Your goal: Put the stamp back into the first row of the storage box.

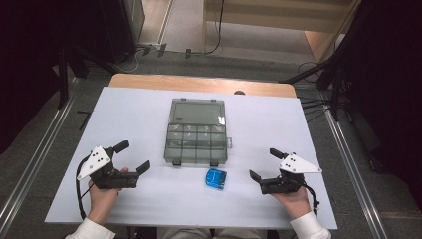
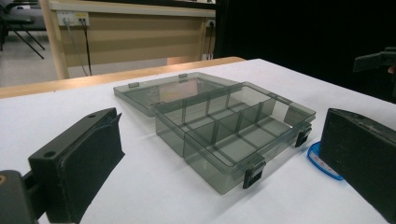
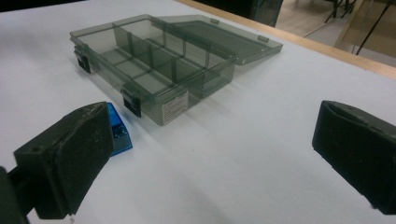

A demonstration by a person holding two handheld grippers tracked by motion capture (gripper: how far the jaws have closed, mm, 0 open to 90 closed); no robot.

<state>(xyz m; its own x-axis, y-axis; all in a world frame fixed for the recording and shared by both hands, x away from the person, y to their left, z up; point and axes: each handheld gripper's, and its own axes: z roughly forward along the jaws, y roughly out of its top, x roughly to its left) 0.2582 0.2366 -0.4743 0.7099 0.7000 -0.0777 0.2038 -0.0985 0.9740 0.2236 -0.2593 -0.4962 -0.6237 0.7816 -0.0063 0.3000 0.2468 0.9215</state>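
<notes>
Both the left tongs [image 1: 133,156] and the right tongs [image 1: 264,163] rest spread wide and empty on the white tabletop [image 1: 134,119]. Between them lies a blue packet [image 1: 216,178], just before the open grey compartment box [image 1: 196,144].

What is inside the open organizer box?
The box has empty divided compartments, its clear lid lying open behind. The blue item sits outside, in front. Nothing inside is covered.
</notes>
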